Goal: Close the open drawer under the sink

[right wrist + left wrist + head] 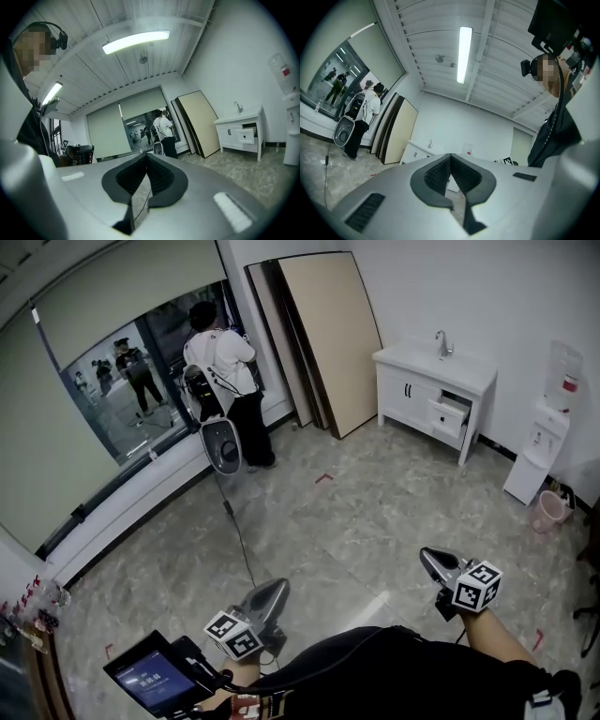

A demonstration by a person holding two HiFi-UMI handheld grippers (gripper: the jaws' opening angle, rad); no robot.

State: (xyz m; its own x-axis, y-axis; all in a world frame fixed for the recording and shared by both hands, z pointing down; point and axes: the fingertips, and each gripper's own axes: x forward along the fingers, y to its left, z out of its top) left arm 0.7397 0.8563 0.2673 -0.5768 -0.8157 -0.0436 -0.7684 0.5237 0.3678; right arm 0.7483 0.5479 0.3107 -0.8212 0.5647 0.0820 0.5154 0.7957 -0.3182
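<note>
The white sink cabinet [412, 390] stands against the far wall at the upper right, well away from me. Its right-hand drawer [448, 415] is pulled out. In the right gripper view the cabinet [234, 130] and the open drawer [247, 136] show at the right. In the left gripper view only the cabinet's left part [415, 151] shows behind the jaws. My left gripper [278, 589] and right gripper [427, 557] are held low in front of me, pointing level across the floor. The left gripper [450, 155] and right gripper [146, 155] each have their jaws together, with nothing between them.
Tall boards [328, 334] lean on the wall left of the cabinet. A person with a backpack [225, 381] stands by the window beside a grey device on a pole [222, 446]. A water dispenser [544, 442] and a pink bin [548, 510] stand right of the cabinet. Marble floor [375, 512] lies between.
</note>
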